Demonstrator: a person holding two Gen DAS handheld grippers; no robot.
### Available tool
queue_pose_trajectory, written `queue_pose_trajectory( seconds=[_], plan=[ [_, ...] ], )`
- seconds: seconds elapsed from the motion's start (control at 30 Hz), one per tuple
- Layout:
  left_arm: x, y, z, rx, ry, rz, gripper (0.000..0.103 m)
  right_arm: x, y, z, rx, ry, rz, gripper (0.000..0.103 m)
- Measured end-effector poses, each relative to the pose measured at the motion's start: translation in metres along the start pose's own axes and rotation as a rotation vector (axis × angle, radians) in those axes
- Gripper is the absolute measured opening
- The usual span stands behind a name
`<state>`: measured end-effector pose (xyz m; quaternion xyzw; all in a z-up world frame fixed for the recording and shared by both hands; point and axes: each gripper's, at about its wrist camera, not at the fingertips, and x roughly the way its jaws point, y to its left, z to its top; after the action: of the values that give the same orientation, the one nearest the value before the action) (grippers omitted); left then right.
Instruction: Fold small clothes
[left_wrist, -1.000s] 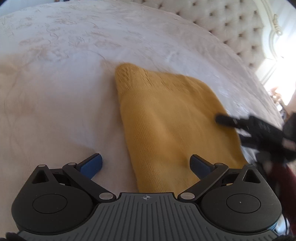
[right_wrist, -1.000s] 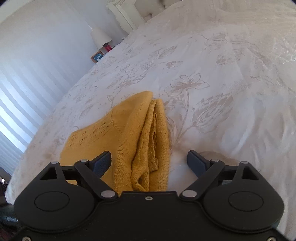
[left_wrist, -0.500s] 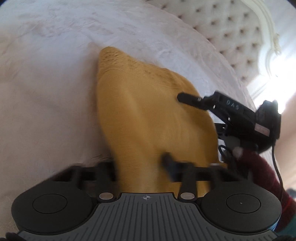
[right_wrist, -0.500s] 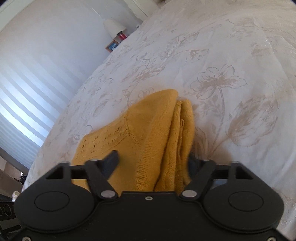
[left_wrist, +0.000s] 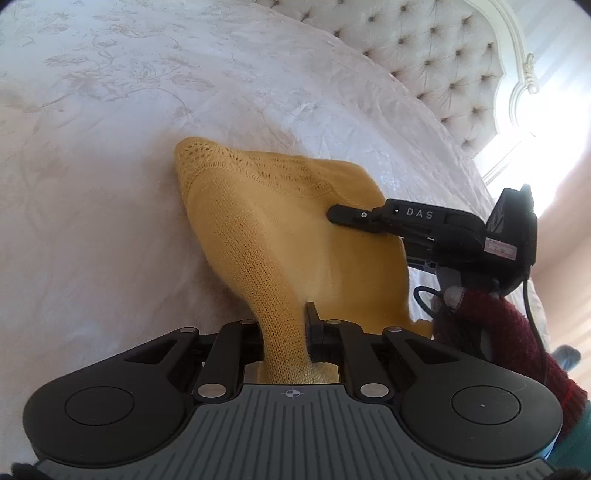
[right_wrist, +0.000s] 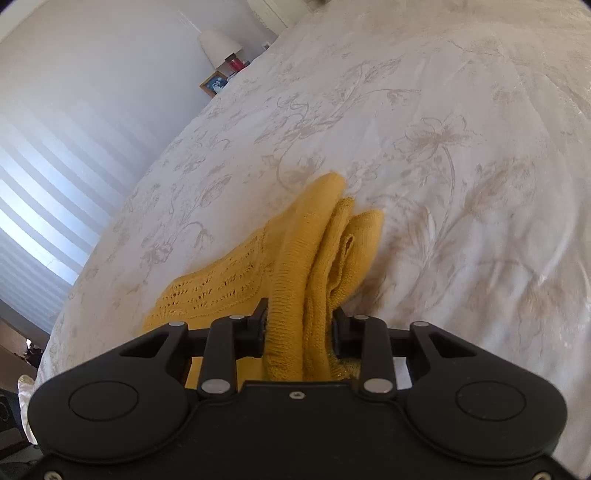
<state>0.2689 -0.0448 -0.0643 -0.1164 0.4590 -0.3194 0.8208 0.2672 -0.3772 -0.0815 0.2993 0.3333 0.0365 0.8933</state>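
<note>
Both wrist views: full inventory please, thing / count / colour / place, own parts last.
knit garment: 1, mustard yellow, partly folded on the bed, near edge pinched at two spots
bedspread: 1, white with pale floral print, under the garment
headboard: 1, cream tufted, far end of bed
lamp: 1, white shade, on bedside stand
picture frame: 1, wooden, beside the lamp
window blind: 1, white slats, far wall
left gripper: 1, black, closed on garment
right gripper: 1, black, closed on garment

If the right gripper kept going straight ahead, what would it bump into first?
The right gripper is shut on the yellow knit garment, so that fabric already sits in its path. Past it, it would probably meet the white bedspread, though depth is hard to judge.
</note>
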Motion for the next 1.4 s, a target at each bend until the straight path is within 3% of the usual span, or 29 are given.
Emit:
queue_pose_trajectory(
  seconds=[0.33, 0.53, 0.63, 0.7, 0.83, 0.93, 1.17, 1.23, 1.33, 1.4],
  plan=[
    [-0.074, 0.018, -0.057, -0.023, 0.072, -0.015, 0.012, -0.042, 0.042, -0.081, 0.025, 0.115, 0.045, 0.041],
    [-0.104, 0.035, -0.089, -0.112, 0.098, -0.043, 0.013, -0.057, 0.059, -0.118, 0.077, 0.181, 0.090, 0.043],
    [-0.096, 0.044, -0.099, -0.150, 0.097, -0.008, 0.016, -0.058, 0.055, -0.126, 0.065, 0.131, 0.071, 0.057],
    [-0.089, 0.048, -0.105, -0.143, 0.087, 0.008, 0.018, -0.064, 0.045, -0.136, 0.110, 0.096, 0.127, 0.070],
    [-0.088, 0.048, -0.120, -0.126, 0.053, 0.023, 0.027, -0.083, 0.035, -0.159, 0.074, 0.069, 0.158, 0.073],
    [-0.084, 0.051, -0.127, -0.147, 0.049, 0.007, 0.033, -0.091, 0.032, -0.174, 0.057, 0.082, 0.234, 0.077],
    [-0.080, 0.056, -0.116, -0.269, 0.067, -0.091, 0.035, -0.097, 0.053, -0.188, -0.032, 0.179, 0.370, 0.081],
    [-0.085, 0.055, -0.113, -0.274, 0.062, -0.112, 0.035, -0.100, 0.058, -0.187, -0.018, 0.223, 0.458, 0.081],
    [-0.090, 0.053, -0.107, -0.274, 0.054, -0.139, 0.036, -0.115, 0.064, -0.189, 0.041, 0.242, 0.657, 0.080],
    [-0.090, 0.054, -0.107, -0.274, 0.065, -0.141, 0.037, -0.128, 0.065, -0.189, 0.062, 0.217, 0.687, 0.082]
  ],
)
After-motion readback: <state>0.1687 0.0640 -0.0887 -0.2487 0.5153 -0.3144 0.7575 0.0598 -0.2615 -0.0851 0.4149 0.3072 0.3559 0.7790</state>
